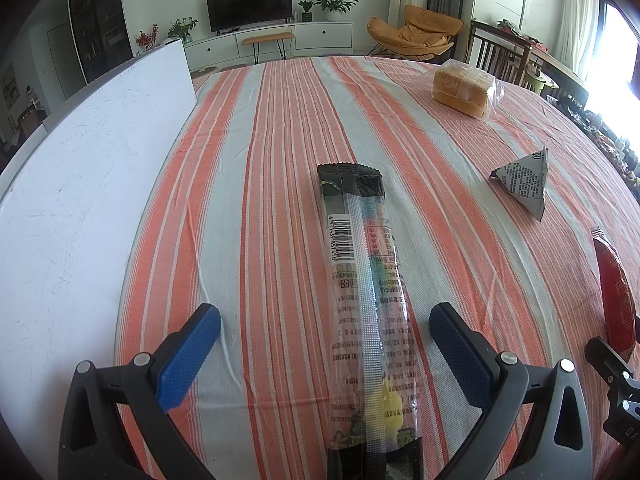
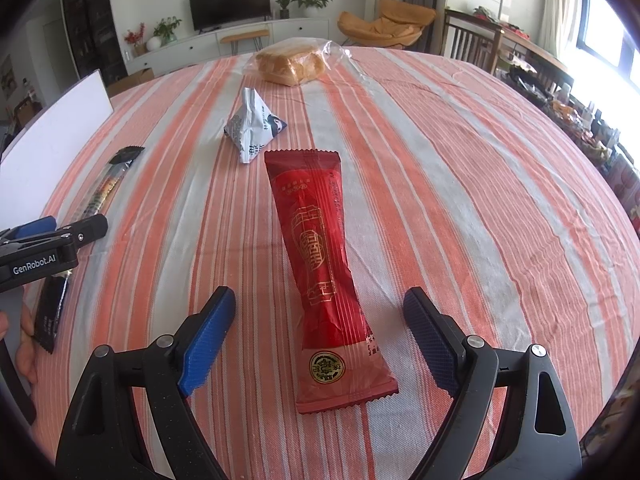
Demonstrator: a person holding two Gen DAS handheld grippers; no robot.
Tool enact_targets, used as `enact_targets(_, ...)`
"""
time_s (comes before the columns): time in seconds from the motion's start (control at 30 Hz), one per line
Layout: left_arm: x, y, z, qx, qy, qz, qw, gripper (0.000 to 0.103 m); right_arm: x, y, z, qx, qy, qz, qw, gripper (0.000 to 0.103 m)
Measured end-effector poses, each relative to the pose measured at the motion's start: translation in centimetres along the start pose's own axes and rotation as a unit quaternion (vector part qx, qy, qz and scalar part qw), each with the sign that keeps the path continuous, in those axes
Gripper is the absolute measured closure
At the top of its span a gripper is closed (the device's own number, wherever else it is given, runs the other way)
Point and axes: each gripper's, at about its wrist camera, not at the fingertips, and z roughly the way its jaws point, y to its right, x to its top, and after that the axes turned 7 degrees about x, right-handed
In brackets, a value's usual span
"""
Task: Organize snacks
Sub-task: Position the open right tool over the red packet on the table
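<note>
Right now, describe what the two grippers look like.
Both the left gripper and the right gripper have black plastic arms with triangular cut-outs and round silver pivot pins. Each carries two blue textured pads. From the right view, the left gripper's side bears white "GenRobot.AI" lettering. No cables or sleeves show.

Bright daylight — window glare, fisheye-warped edges

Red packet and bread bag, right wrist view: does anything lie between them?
Only bare striped cloth lies between the red packet and the bread bag; the triangular pouch sits off to the left.
</note>
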Motion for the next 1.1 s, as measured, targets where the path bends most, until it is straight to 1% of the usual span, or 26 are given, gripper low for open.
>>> enact_targets(0.23,-0.02,-0.01,-0.02,0.0,0.0,0.0,1.0,0.0,-0.32,0.13,-0.22,0.013,-0.002,-0.012,1.0,0.014)
enact_targets(1.1,-0.04,-0.03,-0.04,0.0,0.0,0.0,1.0,0.0,-0.08,-0.12,-0.06,0.004,0.001,-0.004,1.0,0.012)
